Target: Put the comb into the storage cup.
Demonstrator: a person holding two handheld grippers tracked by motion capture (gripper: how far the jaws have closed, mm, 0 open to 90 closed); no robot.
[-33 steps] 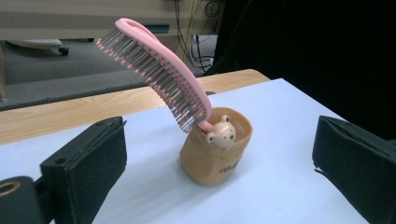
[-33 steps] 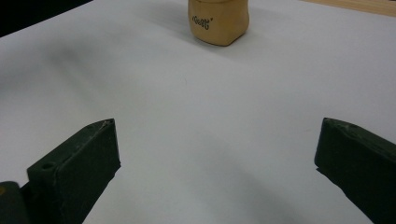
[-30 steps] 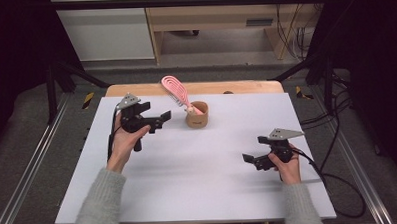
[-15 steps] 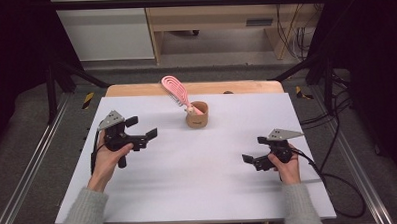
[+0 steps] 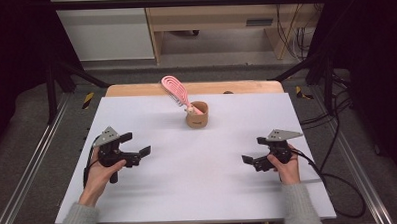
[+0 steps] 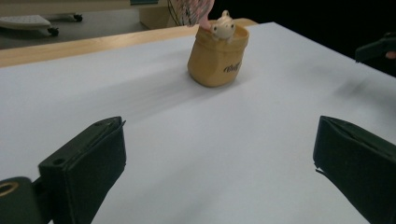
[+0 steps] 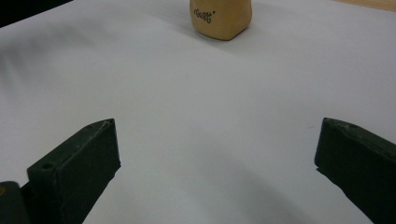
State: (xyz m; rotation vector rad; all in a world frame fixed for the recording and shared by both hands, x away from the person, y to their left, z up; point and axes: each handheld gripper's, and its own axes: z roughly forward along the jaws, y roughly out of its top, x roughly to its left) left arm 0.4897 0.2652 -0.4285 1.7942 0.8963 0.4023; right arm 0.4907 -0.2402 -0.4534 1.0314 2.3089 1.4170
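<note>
A small tan cup (image 5: 197, 115) (image 6: 218, 57) (image 7: 220, 17) stands near the back middle of the white table (image 5: 199, 192). A pink hairbrush (image 5: 176, 90) leans out of the cup toward the back left, with a small cream figure (image 6: 223, 26) at the rim. My left gripper (image 5: 139, 153) (image 6: 219, 175) is held low at the table's left side, open, nothing between its jaws, pointing toward the cup. At the right side my right gripper (image 5: 252, 160) (image 7: 217, 170) is open and empty too, well short of the cup.
A wooden strip (image 5: 135, 89) runs along the table's back edge. Metal rails (image 5: 33, 163) flank the table on both sides. A black cable (image 5: 334, 180) trails from the right gripper over the right edge. Wooden furniture (image 5: 218, 21) stands behind on the floor.
My left gripper has drawn back from beside the cup toward the near left of the table and dropped lower. The right gripper has stayed put.
</note>
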